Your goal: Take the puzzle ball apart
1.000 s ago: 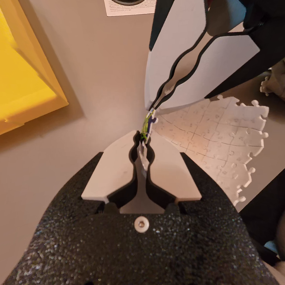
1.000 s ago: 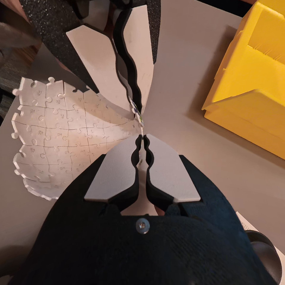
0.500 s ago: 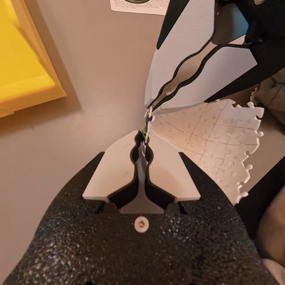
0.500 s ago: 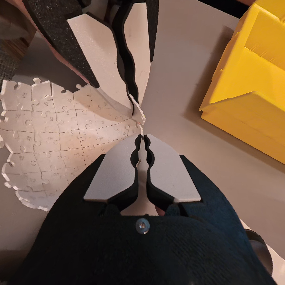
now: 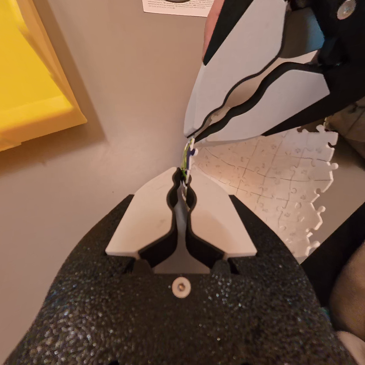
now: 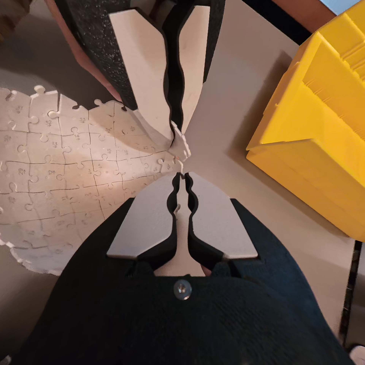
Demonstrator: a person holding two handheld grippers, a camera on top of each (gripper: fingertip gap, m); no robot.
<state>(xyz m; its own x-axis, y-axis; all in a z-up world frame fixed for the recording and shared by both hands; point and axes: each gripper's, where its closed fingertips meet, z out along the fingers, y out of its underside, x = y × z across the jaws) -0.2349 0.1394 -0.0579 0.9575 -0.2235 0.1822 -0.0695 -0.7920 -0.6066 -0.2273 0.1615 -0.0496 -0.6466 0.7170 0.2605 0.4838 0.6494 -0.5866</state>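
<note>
Yellow bin [image 5: 29,83] sits far left of the left claw [image 5: 184,173], which pinches one edge piece [image 5: 187,158] of the puzzle shell [image 5: 276,187]. Just beyond, the right claw [image 6: 182,175] pinches the neighbouring rim. Pulling crookedly could bend a tab, or tear loose a whole strip onto the counter [image 5: 128,98].

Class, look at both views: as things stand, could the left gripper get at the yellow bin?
Probably not yet. The left gripper is shut on the rim of the puzzle shell, which the right gripper also pinches. The table towards the yellow bin looks bare.
</note>
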